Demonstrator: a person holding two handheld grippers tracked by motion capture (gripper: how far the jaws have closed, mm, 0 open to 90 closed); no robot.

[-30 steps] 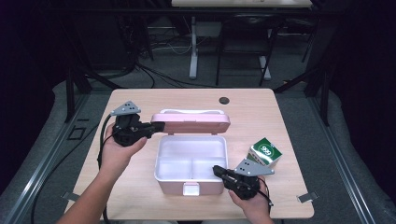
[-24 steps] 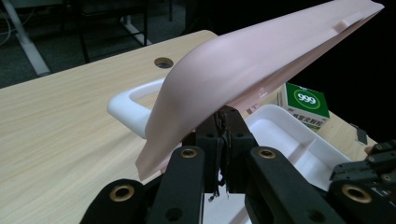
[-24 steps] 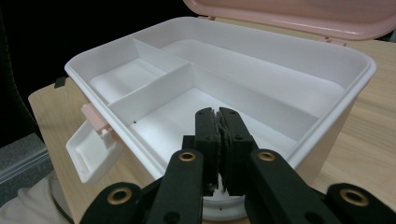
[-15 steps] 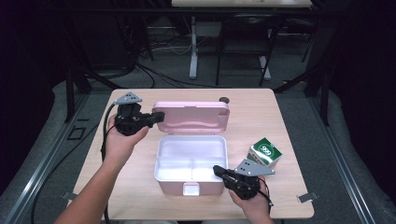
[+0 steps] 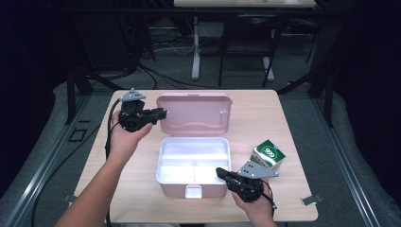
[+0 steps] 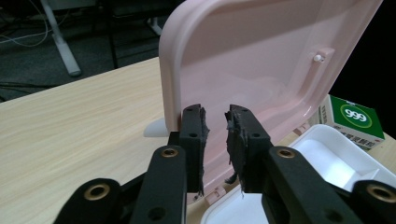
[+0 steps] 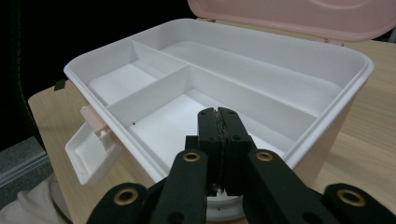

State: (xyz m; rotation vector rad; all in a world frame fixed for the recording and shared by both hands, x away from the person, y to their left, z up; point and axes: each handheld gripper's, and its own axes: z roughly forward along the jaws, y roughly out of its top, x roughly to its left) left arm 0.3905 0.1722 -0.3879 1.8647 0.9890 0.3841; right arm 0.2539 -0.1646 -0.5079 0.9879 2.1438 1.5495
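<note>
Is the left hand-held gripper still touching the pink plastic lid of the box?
Apart. In the left gripper view, the left hand-held gripper has just opened its jaws; the pink plastic lid edge sits in the gap, clear of both pads.

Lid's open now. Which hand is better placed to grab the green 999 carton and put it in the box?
Right. The right tool sits at the box's front right corner, right beside the green carton. The left tool, jaws just opening, is at the lid's left edge, across the box.
</note>
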